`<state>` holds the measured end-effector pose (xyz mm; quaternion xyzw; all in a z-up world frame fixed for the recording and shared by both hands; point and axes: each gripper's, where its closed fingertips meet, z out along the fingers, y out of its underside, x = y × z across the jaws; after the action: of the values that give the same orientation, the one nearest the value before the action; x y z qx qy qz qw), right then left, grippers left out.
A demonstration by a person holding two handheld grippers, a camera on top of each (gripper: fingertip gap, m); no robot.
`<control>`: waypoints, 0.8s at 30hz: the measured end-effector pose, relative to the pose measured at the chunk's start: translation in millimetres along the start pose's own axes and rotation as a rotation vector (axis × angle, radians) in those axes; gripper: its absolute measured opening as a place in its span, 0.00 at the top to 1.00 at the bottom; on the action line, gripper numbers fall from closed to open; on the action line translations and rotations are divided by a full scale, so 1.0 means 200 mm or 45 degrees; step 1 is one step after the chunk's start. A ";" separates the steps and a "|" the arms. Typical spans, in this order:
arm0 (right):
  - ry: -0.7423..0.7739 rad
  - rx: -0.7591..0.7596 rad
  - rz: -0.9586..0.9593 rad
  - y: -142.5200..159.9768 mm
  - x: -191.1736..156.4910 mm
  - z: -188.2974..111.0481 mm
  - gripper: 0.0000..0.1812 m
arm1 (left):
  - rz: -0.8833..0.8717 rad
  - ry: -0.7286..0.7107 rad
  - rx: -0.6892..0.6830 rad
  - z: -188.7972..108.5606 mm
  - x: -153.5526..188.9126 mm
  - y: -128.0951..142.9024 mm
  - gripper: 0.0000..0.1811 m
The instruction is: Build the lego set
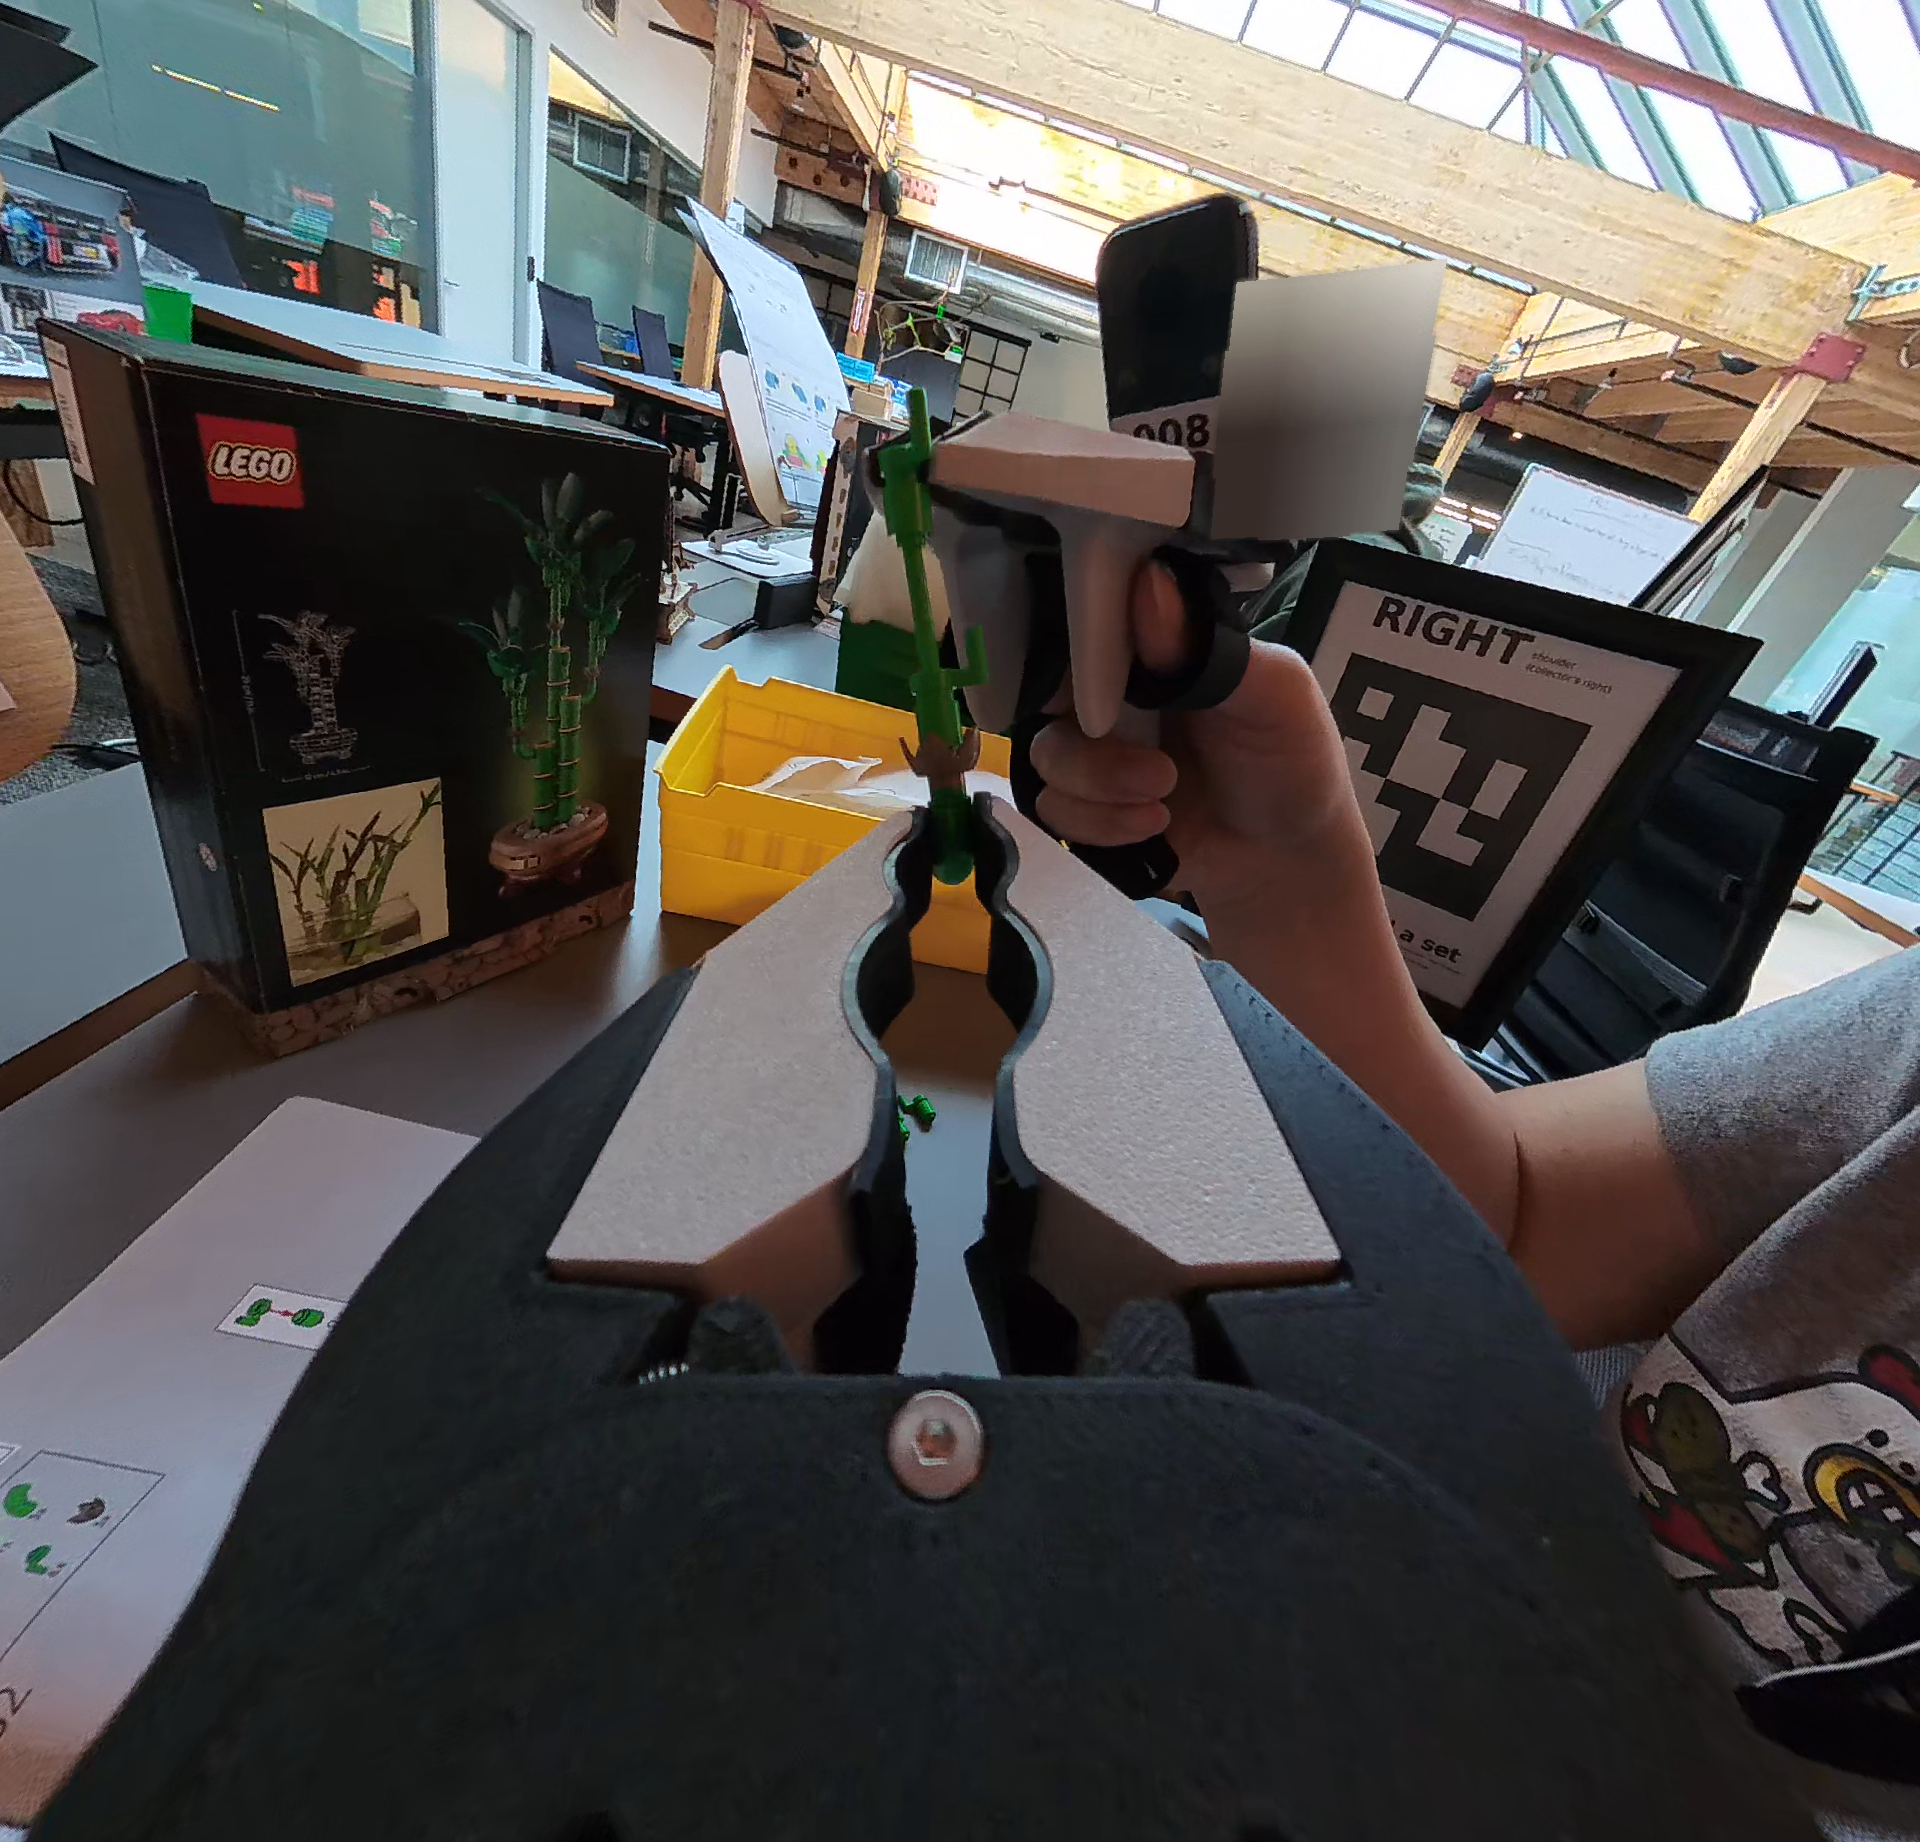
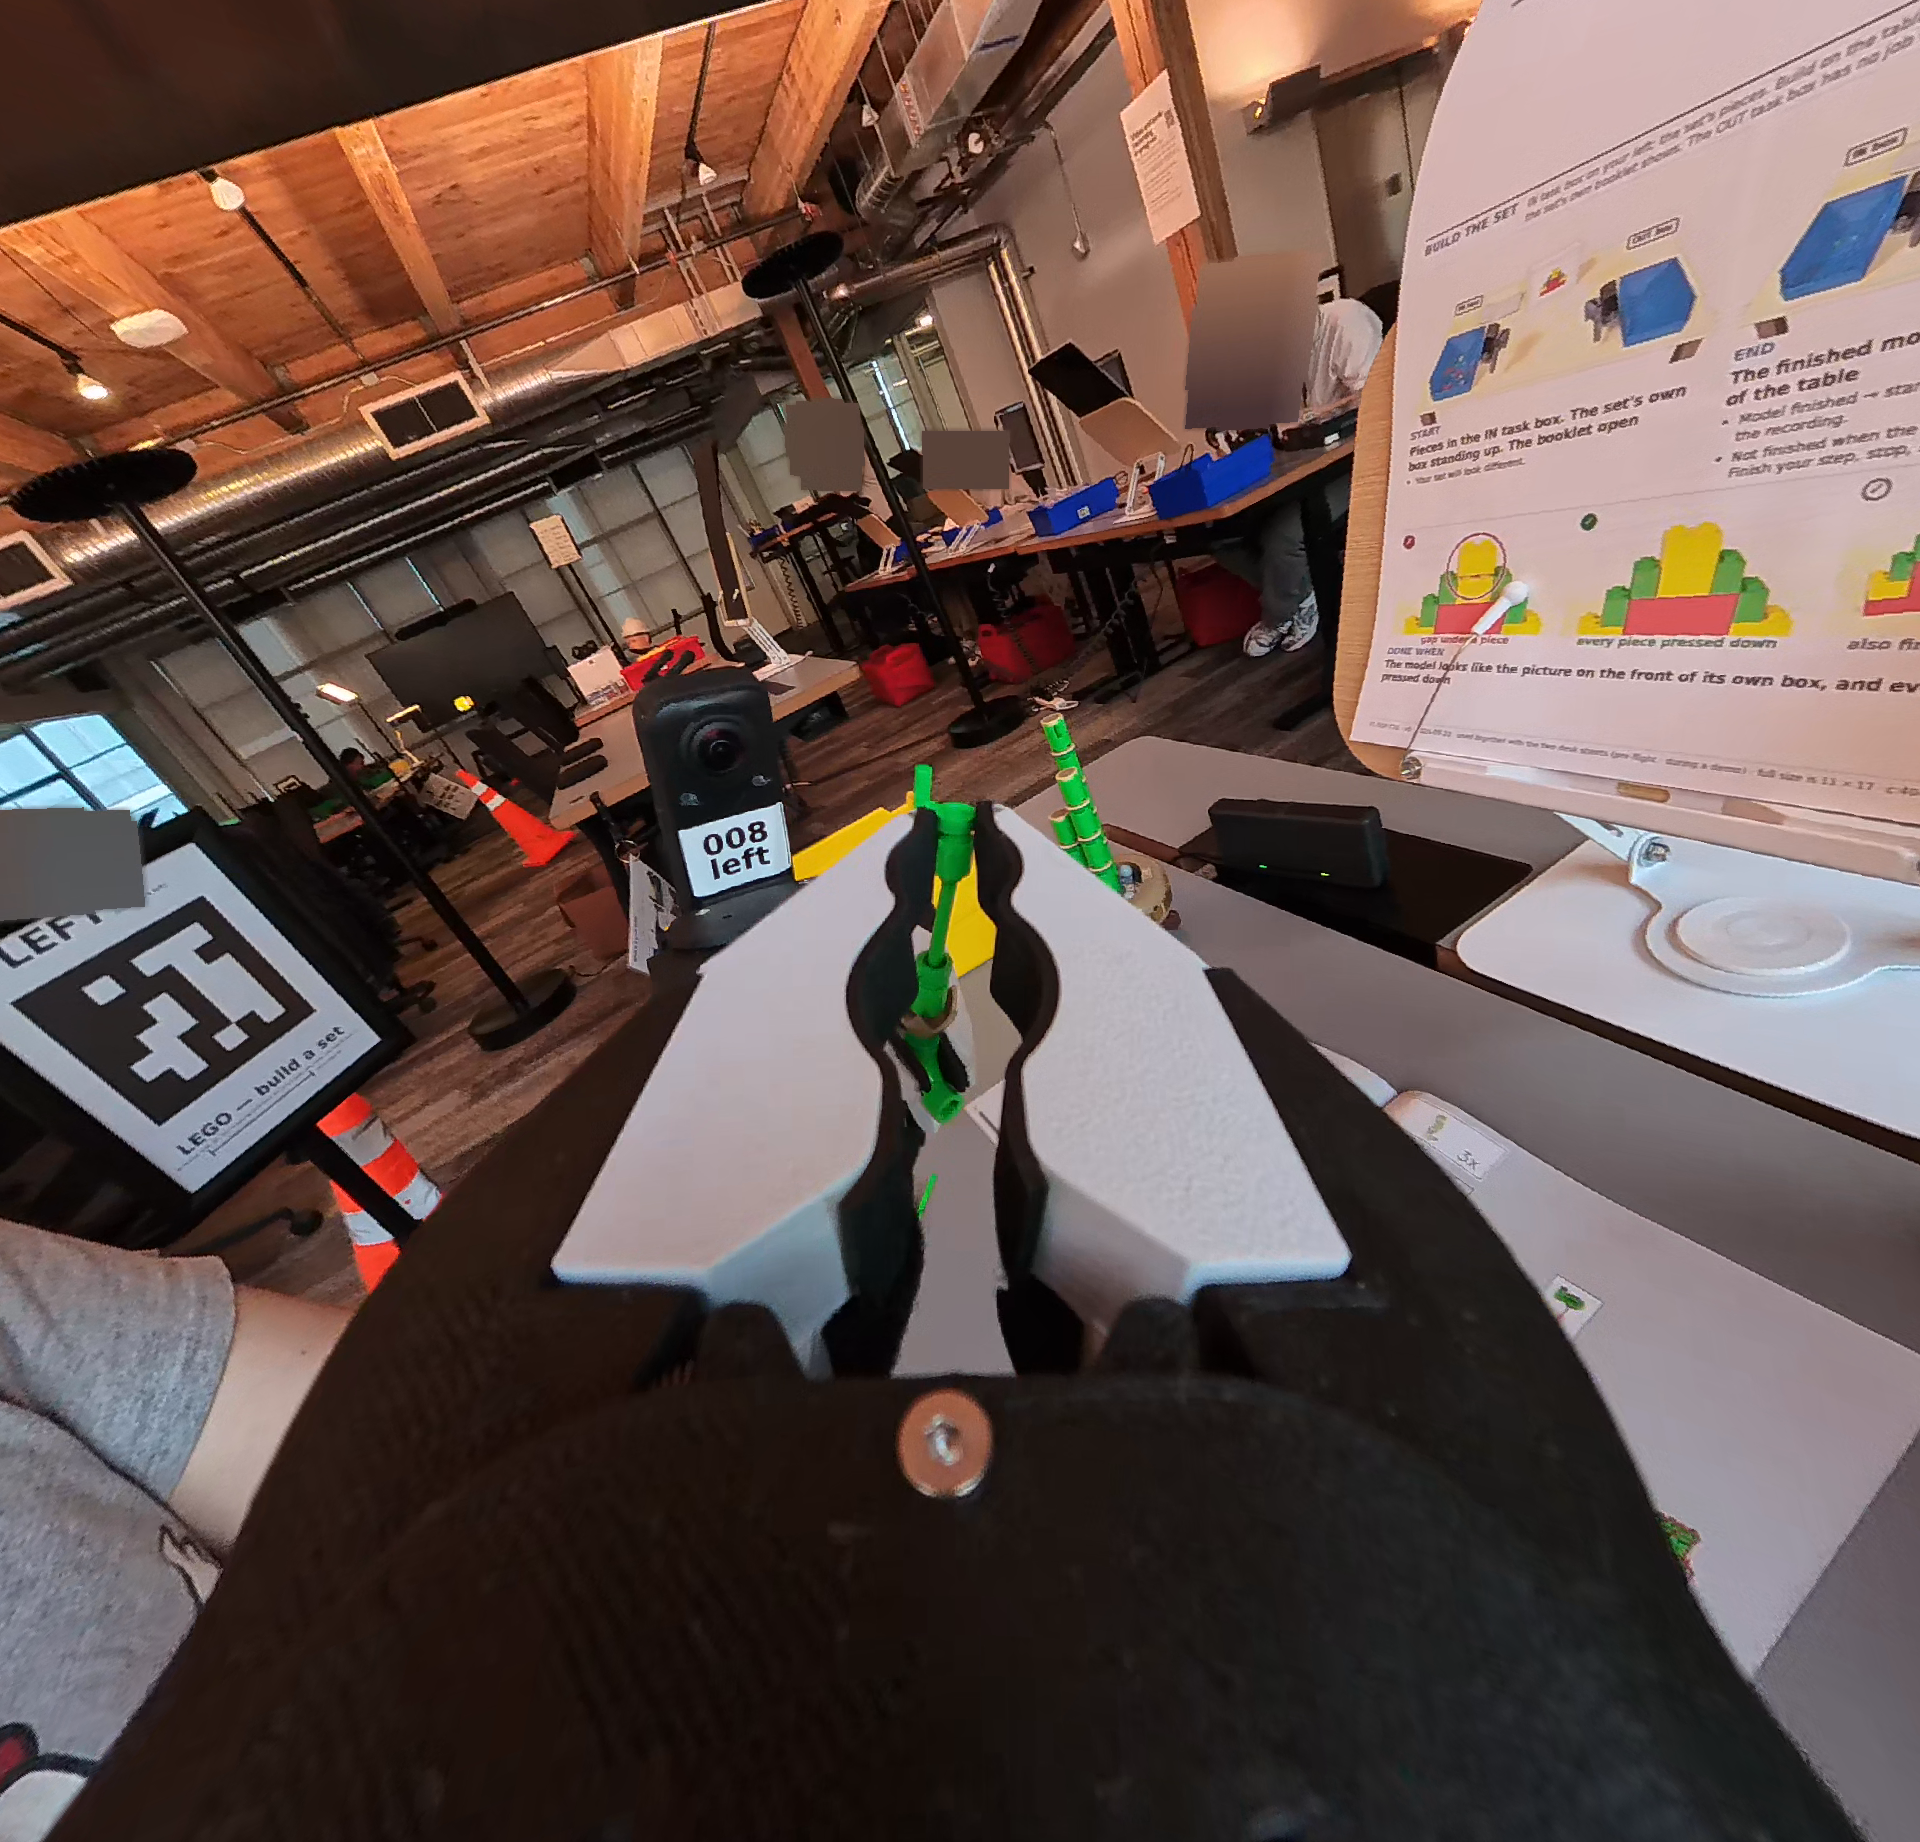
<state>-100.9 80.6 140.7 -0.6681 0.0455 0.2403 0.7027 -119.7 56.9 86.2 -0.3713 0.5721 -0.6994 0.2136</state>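
A thin green lego stem (image 1: 928, 608) with side pegs and a brown ring near its base is held in the air between both grippers. My left gripper (image 1: 951, 821) is shut on the stem's lower end. My right gripper (image 1: 923, 473), held by a hand, is shut on its upper end. In the right wrist view the right gripper (image 2: 951, 826) pinches the stem (image 2: 940, 961), which runs down between the fingers. A partly built green bamboo stalk (image 2: 1081, 816) stands on the table behind.
The lego box (image 1: 395, 670) stands at the left, with a yellow bin (image 1: 748, 826) beside it. An open instruction booklet (image 1: 156, 1377) lies at the near left. Small loose green pieces (image 1: 914, 1115) lie on the table. A framed marker sign (image 1: 1455, 753) stands at the right, and a poster board (image 2: 1662, 390) behind.
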 end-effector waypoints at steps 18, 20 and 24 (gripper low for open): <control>-0.047 0.030 0.015 -0.02 -0.01 -0.01 0.97 | -0.026 0.023 0.048 0.00 0.01 -0.02 0.97; -0.051 0.035 0.023 -0.02 -0.01 -0.01 0.96 | -0.026 0.017 0.050 0.00 0.00 -0.02 0.97; -0.073 0.064 0.070 -0.02 -0.01 0.00 0.96 | -0.039 0.022 0.068 0.00 0.00 -0.03 0.97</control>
<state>-100.3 79.9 145.7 -0.6415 0.0497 0.2774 0.7135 -119.5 58.1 92.2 -0.3681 0.5493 -0.7208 0.2080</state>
